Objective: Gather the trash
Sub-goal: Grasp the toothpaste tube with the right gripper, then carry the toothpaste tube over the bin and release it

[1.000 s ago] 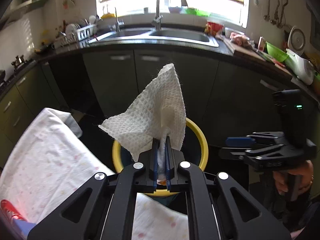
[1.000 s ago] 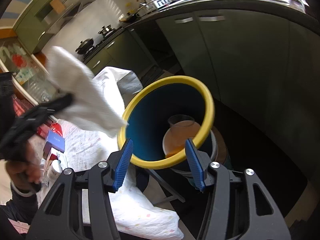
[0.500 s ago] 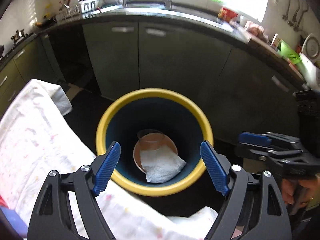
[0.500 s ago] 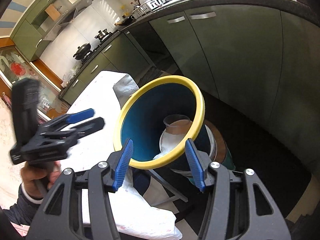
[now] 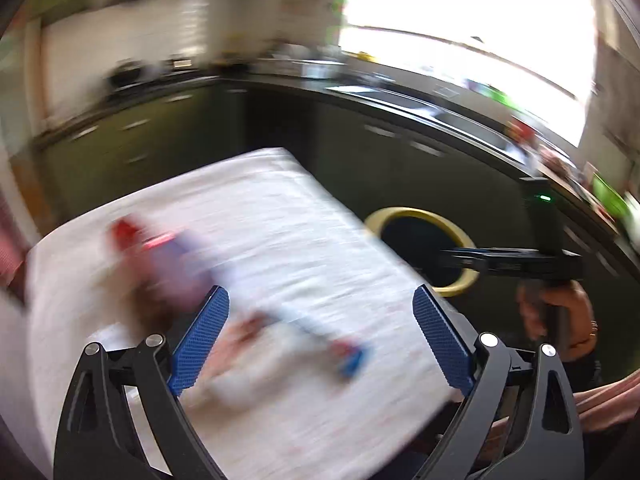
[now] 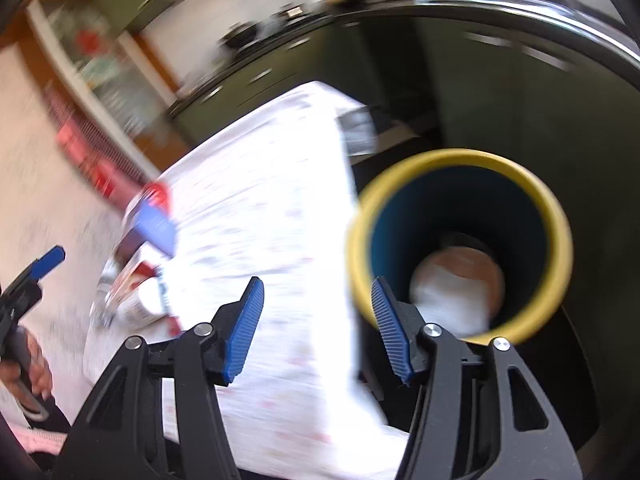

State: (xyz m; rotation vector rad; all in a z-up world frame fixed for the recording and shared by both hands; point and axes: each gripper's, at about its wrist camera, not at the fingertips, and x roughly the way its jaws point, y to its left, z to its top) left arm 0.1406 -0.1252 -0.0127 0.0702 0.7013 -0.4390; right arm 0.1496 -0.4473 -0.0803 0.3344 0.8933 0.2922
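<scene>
The yellow-rimmed blue bin (image 6: 460, 240) stands beside the table; a white paper towel (image 6: 448, 300) lies inside it on a brownish cup. It also shows in the left wrist view (image 5: 424, 248). My left gripper (image 5: 320, 340) is open and empty above the white tablecloth (image 5: 260, 240), over blurred items: a red and blue pile (image 5: 160, 256) and a blue piece (image 5: 352, 360). My right gripper (image 6: 316, 328) is open and empty at the table edge, next to the bin. The same items (image 6: 144, 264) lie at the left of the right wrist view.
Dark green kitchen cabinets (image 5: 380, 152) and a counter with a sink run behind the table and bin. A bright window (image 5: 460, 32) is above. The other gripper shows in each view, at right (image 5: 520, 260) and at lower left (image 6: 28, 284). Both views are motion-blurred.
My left gripper let the paper towel fall into the bin, opened wide, then swung left over the table. My right gripper also swung left, toward the table edge.
</scene>
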